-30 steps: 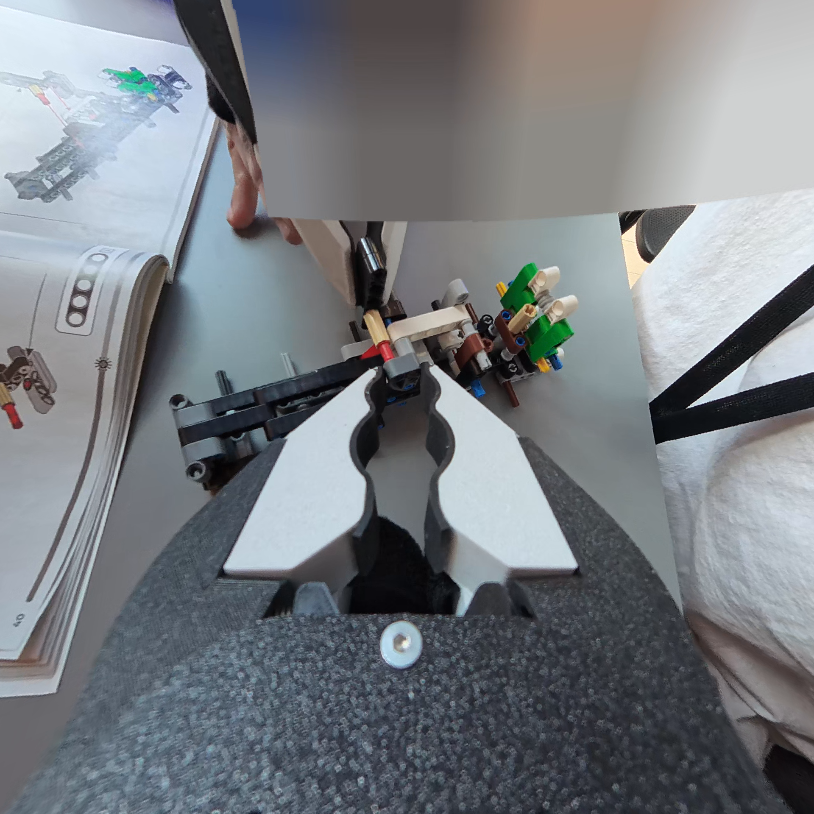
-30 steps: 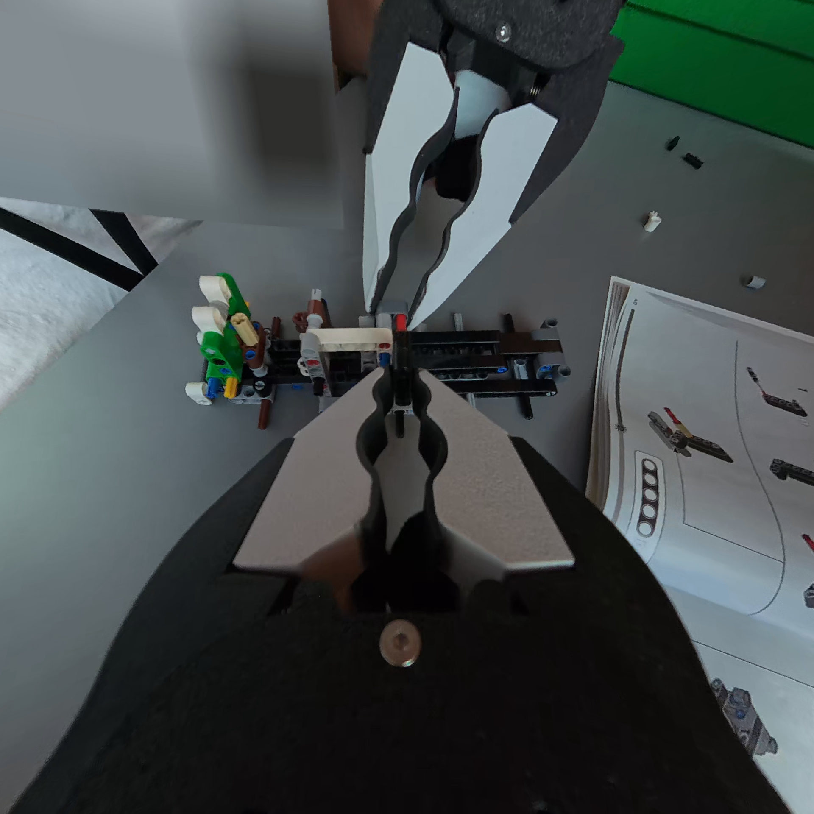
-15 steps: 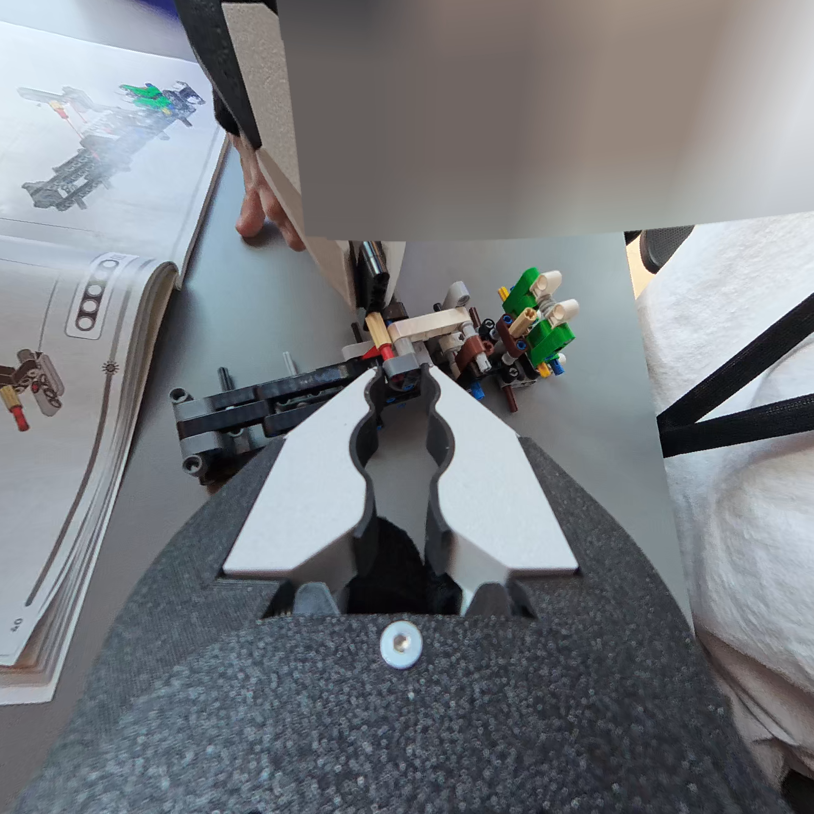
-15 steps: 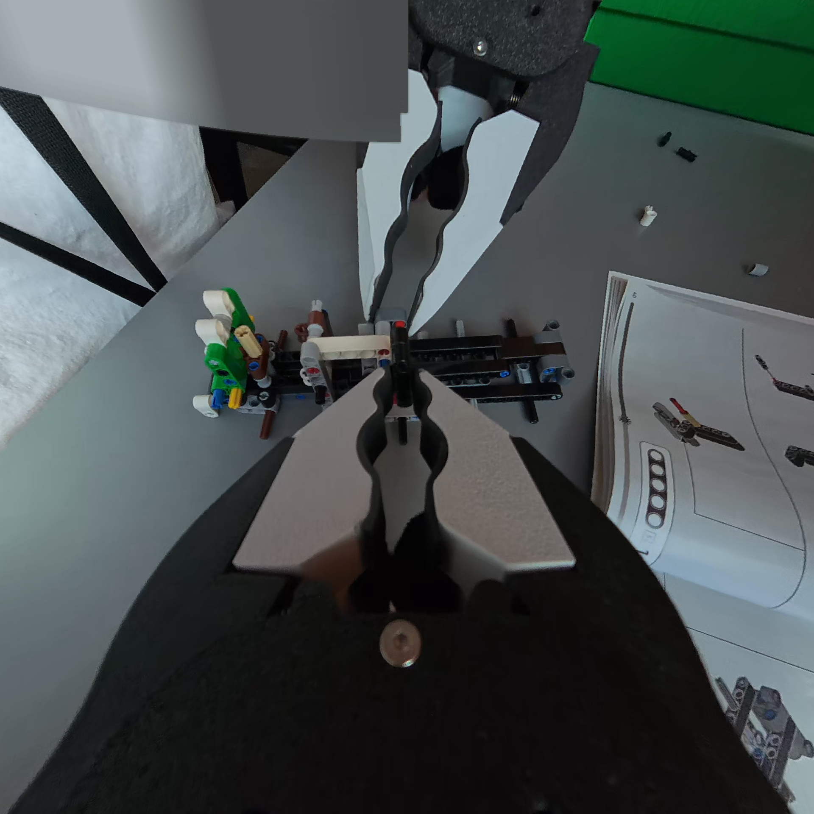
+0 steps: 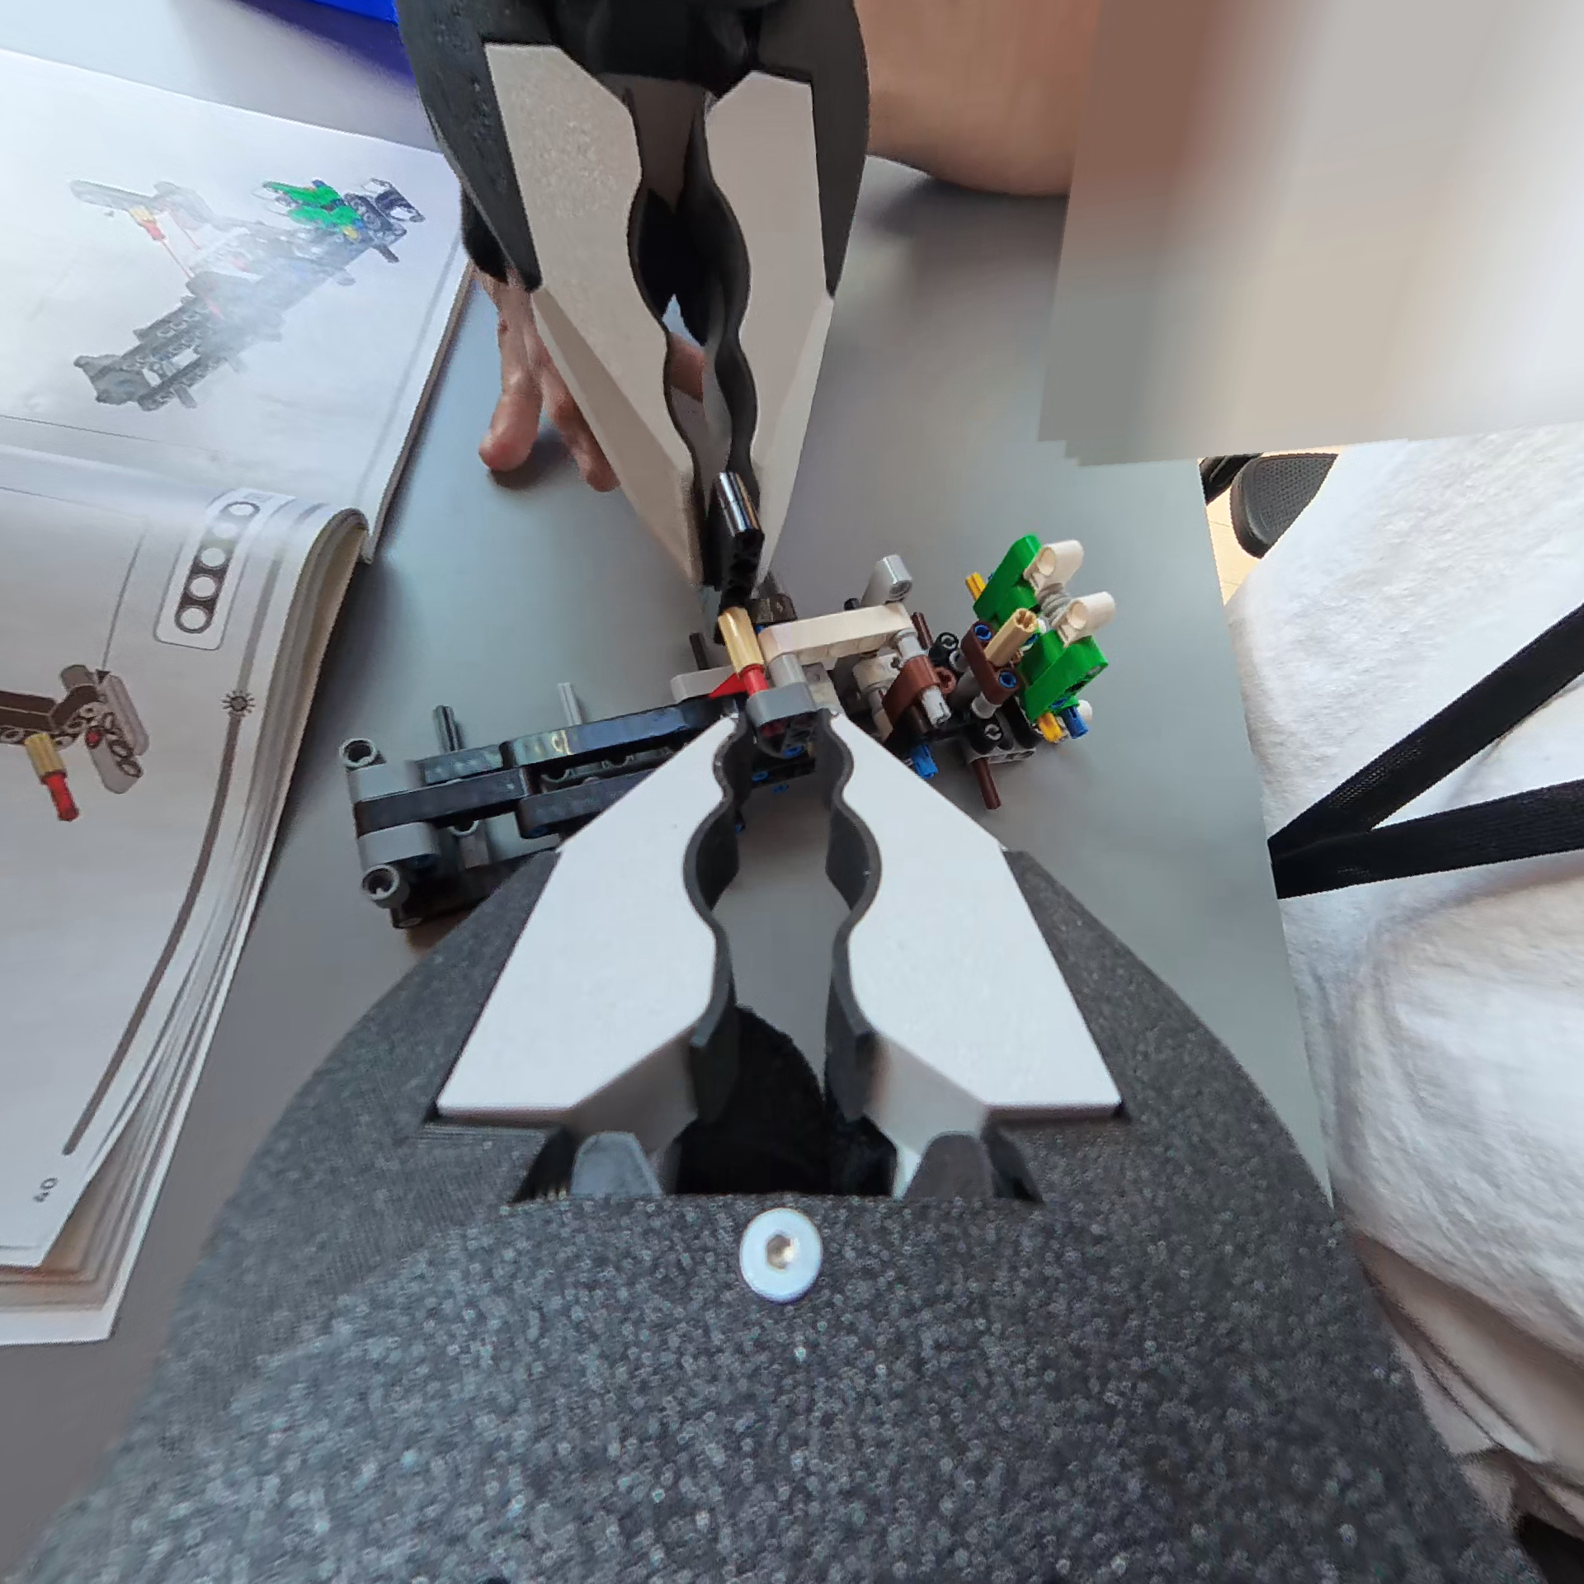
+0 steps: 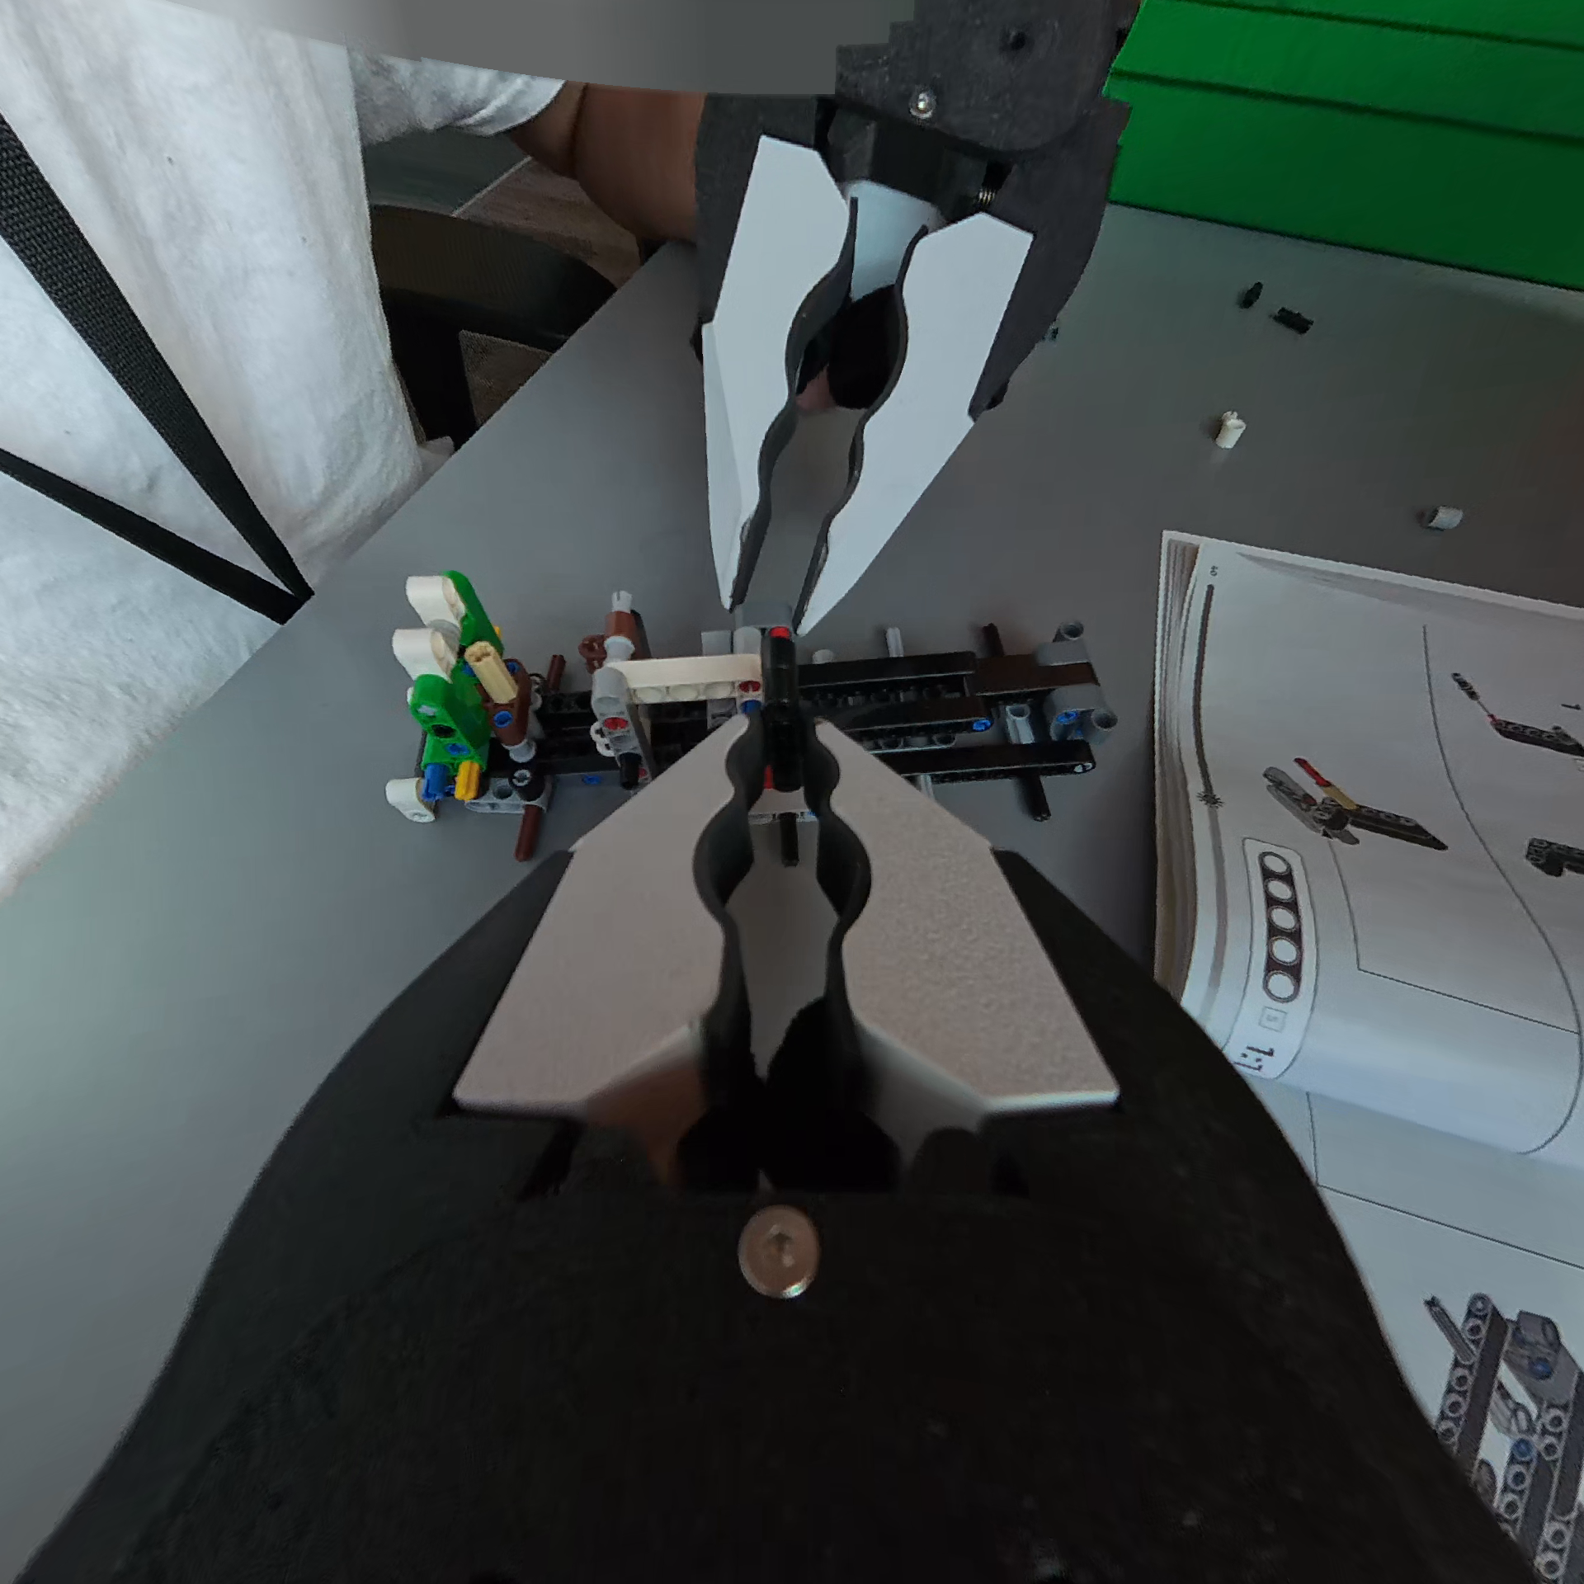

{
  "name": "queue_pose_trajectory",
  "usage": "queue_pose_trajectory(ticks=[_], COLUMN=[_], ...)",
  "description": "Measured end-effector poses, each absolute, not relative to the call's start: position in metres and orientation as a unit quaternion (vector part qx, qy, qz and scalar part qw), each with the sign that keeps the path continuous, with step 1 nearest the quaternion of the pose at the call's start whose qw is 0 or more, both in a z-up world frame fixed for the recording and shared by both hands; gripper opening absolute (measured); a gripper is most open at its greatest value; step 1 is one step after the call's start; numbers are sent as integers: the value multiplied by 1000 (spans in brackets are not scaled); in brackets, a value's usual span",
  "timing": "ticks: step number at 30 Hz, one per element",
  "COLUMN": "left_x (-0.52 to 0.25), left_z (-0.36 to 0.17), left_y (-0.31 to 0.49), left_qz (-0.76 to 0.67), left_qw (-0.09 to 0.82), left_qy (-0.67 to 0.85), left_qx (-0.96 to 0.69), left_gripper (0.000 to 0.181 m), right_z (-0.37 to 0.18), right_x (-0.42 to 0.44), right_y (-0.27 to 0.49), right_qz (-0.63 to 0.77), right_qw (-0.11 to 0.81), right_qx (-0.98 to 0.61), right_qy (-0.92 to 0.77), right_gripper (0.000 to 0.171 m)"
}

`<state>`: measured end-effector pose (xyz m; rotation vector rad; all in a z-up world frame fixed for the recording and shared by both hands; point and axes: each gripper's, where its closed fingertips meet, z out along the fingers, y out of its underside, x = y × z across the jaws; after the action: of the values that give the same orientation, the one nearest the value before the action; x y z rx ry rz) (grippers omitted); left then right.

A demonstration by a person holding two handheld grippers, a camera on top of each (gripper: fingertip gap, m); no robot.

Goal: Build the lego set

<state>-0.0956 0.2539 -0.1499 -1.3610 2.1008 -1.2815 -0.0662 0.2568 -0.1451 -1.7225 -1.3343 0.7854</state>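
Note:
A long black and grey lego model [image 5: 531, 771] lies on the grey table, with a green and white cluster [image 5: 1046, 660] at one end. My left gripper [image 5: 784, 737] is shut on a grey connector [image 5: 782, 705] at the model's middle. My right gripper [image 5: 729, 557] comes in from the far side, shut on a black part [image 5: 735, 549] with a tan and red axle [image 5: 744, 651] that touches the model. In the right wrist view the right gripper [image 6: 780, 746] holds the black part [image 6: 780, 686] upright against the model [image 6: 900, 703], facing the left gripper [image 6: 767, 610].
An open instruction booklet [image 5: 171, 429] lies beside the model and also shows in the right wrist view [image 6: 1371, 771]. Small loose pieces [image 6: 1230, 429] lie beyond it, near a green box [image 6: 1371, 129]. A hand [image 5: 523, 403] rests on the table. White cloth with black straps [image 5: 1414, 771] borders the table. Less than 4 cm separates the two grippers' tips.
Both grippers keep their holds at the model's middle. The views have shifted slightly, so more of each facing gripper shows; the black part stays against the model.

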Motion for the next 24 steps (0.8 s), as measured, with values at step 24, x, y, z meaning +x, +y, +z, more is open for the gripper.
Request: queue_pose_trajectory(ticks=[24], left_x=[-83], left_z=[-151], left_y=[238], left_qz=[-458], left_qw=[180], left_qy=[709], left_qx=[-505], left_gripper=[6], right_z=[-124], right_x=[-43], right_y=[258], right_qz=[235], right_qw=[394], right_qx=[-806], right_qy=[-374], right_gripper=[52])
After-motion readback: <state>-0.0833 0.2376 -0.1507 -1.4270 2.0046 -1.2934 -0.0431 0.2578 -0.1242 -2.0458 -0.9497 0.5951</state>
